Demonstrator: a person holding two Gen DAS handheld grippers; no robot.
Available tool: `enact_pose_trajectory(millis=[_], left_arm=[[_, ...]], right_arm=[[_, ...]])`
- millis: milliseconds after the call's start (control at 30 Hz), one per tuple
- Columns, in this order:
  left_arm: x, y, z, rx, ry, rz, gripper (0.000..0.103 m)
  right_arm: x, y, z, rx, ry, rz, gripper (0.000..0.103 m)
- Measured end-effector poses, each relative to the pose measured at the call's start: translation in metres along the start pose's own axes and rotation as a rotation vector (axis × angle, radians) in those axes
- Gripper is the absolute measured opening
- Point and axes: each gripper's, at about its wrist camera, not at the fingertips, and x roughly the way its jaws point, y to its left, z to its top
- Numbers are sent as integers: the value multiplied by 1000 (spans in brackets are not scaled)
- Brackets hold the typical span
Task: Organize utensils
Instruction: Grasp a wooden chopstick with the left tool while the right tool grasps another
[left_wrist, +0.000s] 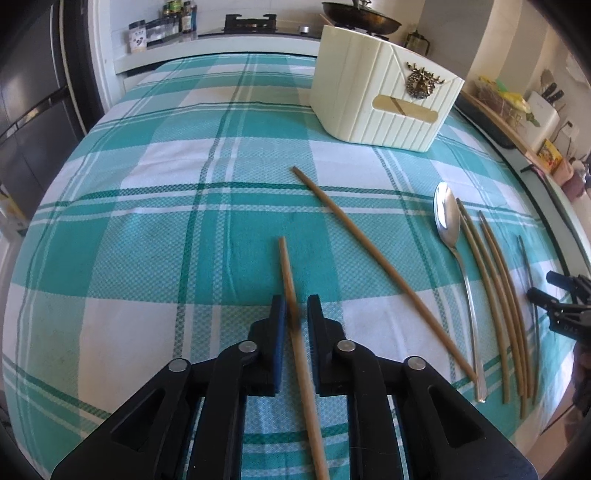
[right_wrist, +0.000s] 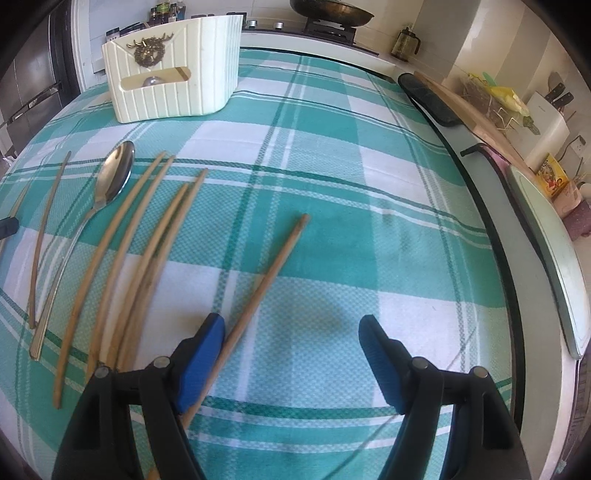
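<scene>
In the left wrist view my left gripper (left_wrist: 295, 301) stands open a little. A wooden chopstick (left_wrist: 286, 266) runs between its pads, blurred, with a gap beside it. A second chopstick (left_wrist: 369, 258) lies slantwise on the checked cloth. A metal spoon (left_wrist: 447, 218) and several chopsticks (left_wrist: 498, 277) lie to the right, in front of the cream utensil holder (left_wrist: 384, 99). My right gripper (right_wrist: 291, 325) is wide open just above the cloth. One chopstick (right_wrist: 273, 266) lies along its left finger, ungripped. The spoon (right_wrist: 116, 173), several chopsticks (right_wrist: 147, 240) and the holder (right_wrist: 177, 88) are to its left.
The teal and white cloth (right_wrist: 369, 221) covers the table, whose edge (right_wrist: 491, 258) curves down the right side. Past it, a black tray (right_wrist: 428, 99) and a counter with a knife block (right_wrist: 546, 110). A wok (left_wrist: 362, 16) sits on the stove behind the holder.
</scene>
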Motion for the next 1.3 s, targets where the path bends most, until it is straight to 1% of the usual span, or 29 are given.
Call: enact_pose_trajectory(millis=[33,67,100,167,233,267,333,400,433,467,500,533,567,600,633,700,800,867,900,967,1033,1100,1133,1167,1300], left_arm=[[-2,3,0,-12,0,-11,33],[-4,7,0,-25,-2,-21,45],[-6,10,0,-36,-5,-30,54],[-9,14,1,-46,5,-41,58],[-5,11,1,-18,36,-32,60],[-3,7,1,10,47,-15,60],[0,0,-1,69,58,22,60],[2,-4,-2,105,62,54,60],[4,-4,-1,112,66,64,60],[4,-4,0,116,70,70,59],[5,-5,2,120,76,77,55],[5,-4,3,123,79,80,52],[5,-3,4,125,82,78,45],[4,-2,5,127,88,75,39],[3,-1,5,128,92,72,37],[2,1,5,127,97,68,36],[0,4,3,119,98,61,36],[-1,8,3,108,102,50,36],[-1,10,5,97,106,39,36],[0,14,10,79,115,14,37],[1,21,15,54,130,-22,39],[2,25,18,41,148,-43,50],[3,24,19,48,156,-45,51],[4,22,20,61,162,-42,52],[11,7,23,134,168,13,51]], right_arm=[[0,-3,-1,-2,5,5,76],[0,-6,-1,-2,10,17,77],[2,-9,-1,2,18,35,78],[6,-18,-1,38,47,92,78],[10,-28,-2,85,76,146,83],[11,-27,-2,68,90,147,85],[12,-27,1,59,120,158,85],[13,-27,5,57,127,155,83],[13,-26,8,57,113,159,79],[15,-24,12,52,101,161,71],[15,-23,16,44,87,159,59],[16,-22,22,45,73,162,50],[16,-21,27,46,71,160,34],[18,-20,32,42,77,160,20],[18,-18,36,29,84,167,16],[17,-10,39,-44,95,168,15],[12,5,33,-238,100,113,10],[10,8,29,-321,112,61,8],[9,5,26,-337,111,45,8],[9,-4,28,-311,107,53,9],[10,-16,32,-232,101,112,9],[12,-25,34,-167,113,159,10],[13,-26,33,-151,115,169,10],[13,-27,32,-143,118,175,11],[16,-27,34,-135,143,188,17]])
